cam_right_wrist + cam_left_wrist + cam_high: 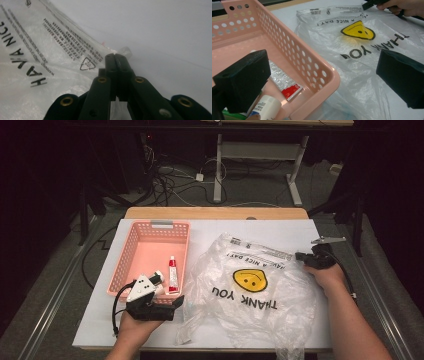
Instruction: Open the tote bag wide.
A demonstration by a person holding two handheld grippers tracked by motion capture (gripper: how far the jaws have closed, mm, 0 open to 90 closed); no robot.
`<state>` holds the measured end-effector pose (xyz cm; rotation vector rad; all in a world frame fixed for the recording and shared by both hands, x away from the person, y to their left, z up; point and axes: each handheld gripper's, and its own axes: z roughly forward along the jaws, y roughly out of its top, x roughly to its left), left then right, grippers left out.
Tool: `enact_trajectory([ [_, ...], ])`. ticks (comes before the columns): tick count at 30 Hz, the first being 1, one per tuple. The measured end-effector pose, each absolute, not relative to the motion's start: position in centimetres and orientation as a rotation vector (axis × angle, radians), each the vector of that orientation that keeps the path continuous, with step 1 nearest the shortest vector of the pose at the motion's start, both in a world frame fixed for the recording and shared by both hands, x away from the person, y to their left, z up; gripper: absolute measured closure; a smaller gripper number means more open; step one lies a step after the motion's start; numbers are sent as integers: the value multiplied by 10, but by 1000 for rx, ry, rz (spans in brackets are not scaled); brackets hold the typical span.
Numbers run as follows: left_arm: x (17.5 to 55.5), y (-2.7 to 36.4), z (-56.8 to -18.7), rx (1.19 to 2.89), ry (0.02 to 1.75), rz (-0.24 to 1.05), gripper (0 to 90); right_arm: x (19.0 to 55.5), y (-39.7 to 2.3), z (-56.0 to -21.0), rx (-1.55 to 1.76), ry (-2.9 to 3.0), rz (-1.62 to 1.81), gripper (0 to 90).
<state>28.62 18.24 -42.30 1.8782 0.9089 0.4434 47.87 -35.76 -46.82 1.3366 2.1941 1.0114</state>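
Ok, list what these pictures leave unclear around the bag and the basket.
- Right gripper, right gripper view: the jaws are shut at the plastic bag corner; whether film is pinched between them is hidden by the jaws.
- White bottle, left gripper view: cut off by the bottom edge, label too small to read.
- Red-and-white tube, high view: print too small.
- Pink basket near end, high view: covered by the left gripper.

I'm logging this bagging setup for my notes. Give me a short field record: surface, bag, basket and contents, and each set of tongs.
surface: white table top
bag: clear plastic bag with a yellow face, lying flat beside the basket
basket: pink perforated basket, left of the bag
contents: red and white tube; white bottle
left tongs: open, over the basket's near corner, holding nothing
right tongs: shut on the bag's far edge
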Motion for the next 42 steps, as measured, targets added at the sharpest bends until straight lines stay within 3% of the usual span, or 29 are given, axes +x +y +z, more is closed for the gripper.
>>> enact_trajectory([
  [11,289,178,-424,1894,893,420,0,484,-416,-438,1457,1872,972,900],
  [22,288,178,-421,1894,906,430,0,458,-467,-449,1567,1731,936,896],
  [23,288,177,-421,1898,902,428,0,454,-466,-452,1549,1748,942,852],
  [25,288,175,-421,1907,895,424,0,445,-458,-452,1526,1784,968,646],
  [27,287,172,-421,1914,886,424,0,436,-452,-445,1475,1803,976,579],
  [35,284,171,-421,1894,878,435,0,377,-437,-417,1348,1837,1012,523],
  [42,289,179,-425,1866,882,423,0,313,-416,-433,1363,1865,1074,523],
])
